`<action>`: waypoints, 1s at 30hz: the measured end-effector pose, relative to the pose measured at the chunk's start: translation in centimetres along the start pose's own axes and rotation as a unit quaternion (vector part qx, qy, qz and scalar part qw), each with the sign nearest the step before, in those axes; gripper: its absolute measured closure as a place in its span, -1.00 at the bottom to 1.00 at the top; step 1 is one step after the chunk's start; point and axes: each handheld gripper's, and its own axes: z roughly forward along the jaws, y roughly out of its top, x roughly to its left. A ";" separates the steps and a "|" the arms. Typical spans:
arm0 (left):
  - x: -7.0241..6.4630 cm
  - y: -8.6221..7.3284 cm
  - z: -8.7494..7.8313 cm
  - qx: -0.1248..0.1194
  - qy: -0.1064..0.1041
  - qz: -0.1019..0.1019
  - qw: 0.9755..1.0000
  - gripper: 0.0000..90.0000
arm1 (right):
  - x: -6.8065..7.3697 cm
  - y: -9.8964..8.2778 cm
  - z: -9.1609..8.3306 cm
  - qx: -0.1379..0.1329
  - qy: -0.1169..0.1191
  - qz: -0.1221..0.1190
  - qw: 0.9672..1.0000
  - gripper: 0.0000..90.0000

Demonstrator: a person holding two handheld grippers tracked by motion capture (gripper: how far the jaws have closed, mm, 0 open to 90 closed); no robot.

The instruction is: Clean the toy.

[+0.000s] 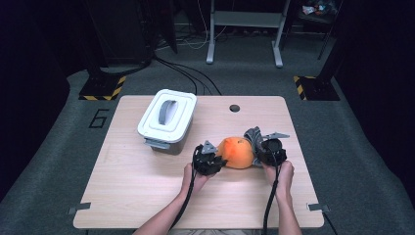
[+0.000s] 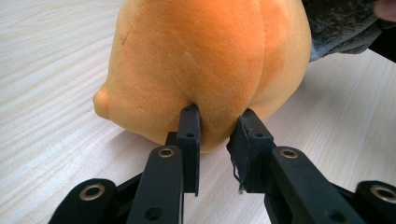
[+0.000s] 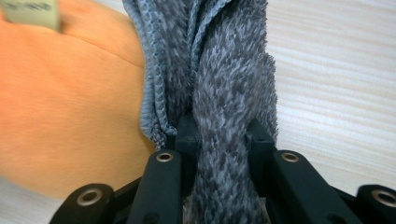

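Observation:
An orange plush toy (image 1: pixel 237 152) lies on the wooden table (image 1: pixel 137 196), right of centre. My left gripper (image 1: pixel 221 160) sits at the toy's left side. In the left gripper view it (image 2: pixel 219 114) is shut on a fold of the orange plush (image 2: pixel 205 56). A grey fuzzy cloth (image 1: pixel 253 134) lies against the toy's right side. My right gripper (image 1: pixel 256 150) is there, and in the right gripper view it (image 3: pixel 222 125) is shut on a bunched strand of that cloth (image 3: pixel 224 70). The plush (image 3: pixel 70 107) lies to its left and carries a pale tag (image 3: pixel 30 9).
A white lidded box (image 1: pixel 167 117) with a grey handle stands at the table's back left. A small round hole (image 1: pixel 234 108) is near the back edge. Bare wood stretches in front of and left of the hands.

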 end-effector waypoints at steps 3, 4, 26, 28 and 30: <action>0.0 0.0 0.0 0.001 0.001 0.002 1.000 0.64 | -0.4 -0.2 0.6 0.007 -0.003 0.002 1.000 0.61; 0.0 0.0 0.0 0.001 0.000 0.000 1.000 0.64 | -0.4 -0.3 0.8 0.014 -0.002 0.009 1.000 0.62; -0.1 0.0 -0.1 -0.002 0.006 -0.002 1.000 0.64 | -1.3 -0.6 -0.3 0.006 -0.012 0.020 1.000 0.62; -0.1 0.0 -0.1 -0.003 0.006 -0.003 1.000 0.64 | -1.0 -0.2 -1.7 -0.009 -0.011 0.013 1.000 0.62; -0.1 0.0 -0.1 -0.003 0.008 0.001 1.000 0.64 | -0.4 0.3 -3.0 -0.028 -0.005 0.000 1.000 0.62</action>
